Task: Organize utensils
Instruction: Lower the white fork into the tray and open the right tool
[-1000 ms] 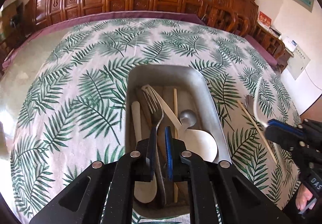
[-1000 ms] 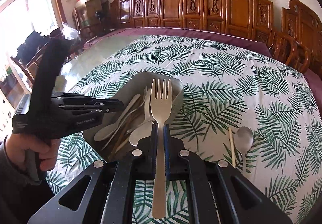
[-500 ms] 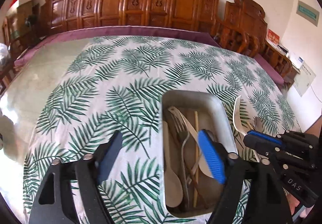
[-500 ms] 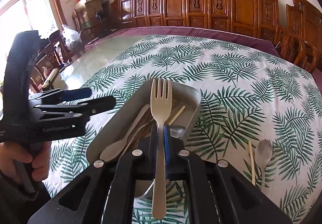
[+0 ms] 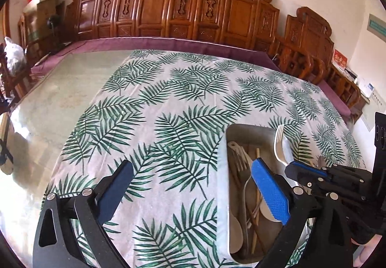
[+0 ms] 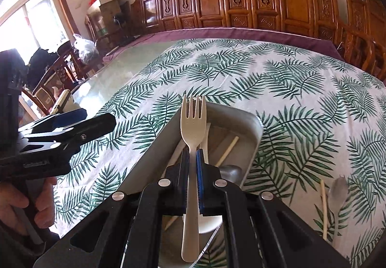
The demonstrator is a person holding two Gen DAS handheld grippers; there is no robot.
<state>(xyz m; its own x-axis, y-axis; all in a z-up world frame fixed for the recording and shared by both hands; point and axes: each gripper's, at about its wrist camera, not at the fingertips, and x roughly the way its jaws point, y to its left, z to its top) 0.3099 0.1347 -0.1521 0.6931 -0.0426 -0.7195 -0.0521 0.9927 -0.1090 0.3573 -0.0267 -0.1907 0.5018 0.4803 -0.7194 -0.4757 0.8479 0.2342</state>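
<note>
The pale fork (image 6: 193,128) is pinched by its flat handle in the right hand-held gripper (image 6: 191,162), tines forward above the metal tray (image 6: 253,128), apparently lined up for dropping among the cutlery there. The left hand-held gripper (image 5: 193,186) has just been opened wide, nothing between its ribbed blue pads (image 5: 270,190). A spoon (image 6: 337,190) and chopstick (image 6: 323,210) are left on the leaf-print bench (image 6: 301,89).

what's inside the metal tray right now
The metal tray holds a metal fork, pale spoons and chopsticks, piled together; the gripper fingers cover the rest.
</note>
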